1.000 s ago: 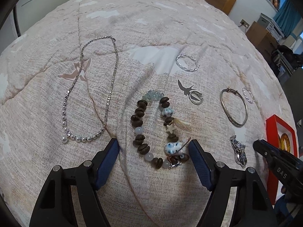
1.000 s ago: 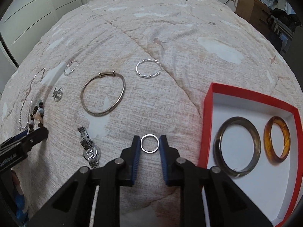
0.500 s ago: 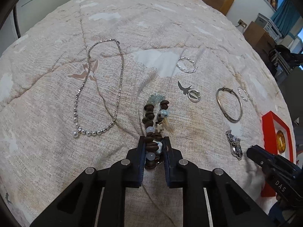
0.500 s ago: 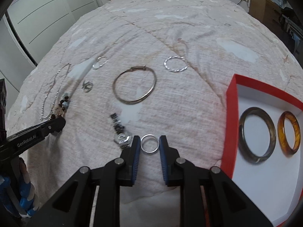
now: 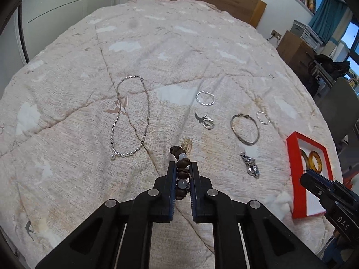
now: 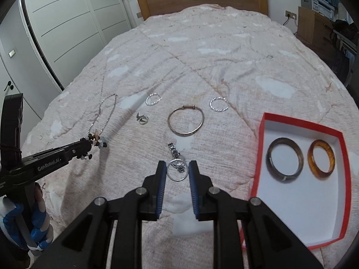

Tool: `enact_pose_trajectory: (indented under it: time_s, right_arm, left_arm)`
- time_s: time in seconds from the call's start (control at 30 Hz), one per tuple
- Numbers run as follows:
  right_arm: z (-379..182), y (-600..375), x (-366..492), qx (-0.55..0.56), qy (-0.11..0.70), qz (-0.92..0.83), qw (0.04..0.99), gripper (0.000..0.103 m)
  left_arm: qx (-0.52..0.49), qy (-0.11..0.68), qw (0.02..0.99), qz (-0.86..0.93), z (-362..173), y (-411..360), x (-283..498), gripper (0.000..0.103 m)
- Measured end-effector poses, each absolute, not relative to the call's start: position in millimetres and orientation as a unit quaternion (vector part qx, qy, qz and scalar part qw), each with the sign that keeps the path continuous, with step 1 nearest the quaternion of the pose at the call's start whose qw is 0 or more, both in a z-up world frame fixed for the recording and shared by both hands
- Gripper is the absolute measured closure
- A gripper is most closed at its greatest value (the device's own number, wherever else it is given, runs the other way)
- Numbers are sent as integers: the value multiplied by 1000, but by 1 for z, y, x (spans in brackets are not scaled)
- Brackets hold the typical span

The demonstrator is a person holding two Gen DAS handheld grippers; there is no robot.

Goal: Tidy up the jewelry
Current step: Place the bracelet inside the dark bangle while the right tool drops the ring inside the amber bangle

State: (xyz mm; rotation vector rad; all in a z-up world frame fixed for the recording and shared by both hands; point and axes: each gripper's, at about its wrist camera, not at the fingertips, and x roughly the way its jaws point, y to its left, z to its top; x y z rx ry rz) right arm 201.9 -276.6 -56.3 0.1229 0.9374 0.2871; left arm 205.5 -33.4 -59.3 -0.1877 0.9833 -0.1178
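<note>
Two bangles already lie in the red box. The left gripper is closing on the beaded bracelet; the right gripper pinches a silver ring, both lifted left of the box. A necklace, bangle, watch and rings remain beyond.

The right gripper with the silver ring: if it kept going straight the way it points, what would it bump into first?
Probably the silver link watch lying on the beige quilt, just ahead of the right gripper and the thin silver ring it holds. Depth is hard to judge, so it might meet the quilt itself first.
</note>
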Motion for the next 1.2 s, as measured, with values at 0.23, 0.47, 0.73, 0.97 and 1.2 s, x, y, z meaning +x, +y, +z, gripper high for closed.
enact_pose_trajectory:
  time_s: [0.23,0.47,0.73,0.97,1.2]
  right_arm:
    - [-33,-312,170,72,427,118,894,84]
    - [-30,-388,151,81,425,65,899,84]
    - [-40,-467,181,85,433,30,897,84]
    - [-73,-502,226,92,457,33,884,84]
    - [-110,-505,256,87,491,48,866,84]
  left_arm:
    - [-71,451,885,-90,-26,-68,185,92]
    - [-53,441,879,-171,1,-153,188,92]
    - [-13,458,855,-243,-9,-271,216,92]
    - [14,490,837,-243,-53,-332,250,92]
    - [23,521,821,-232,-94,-346,268,92]
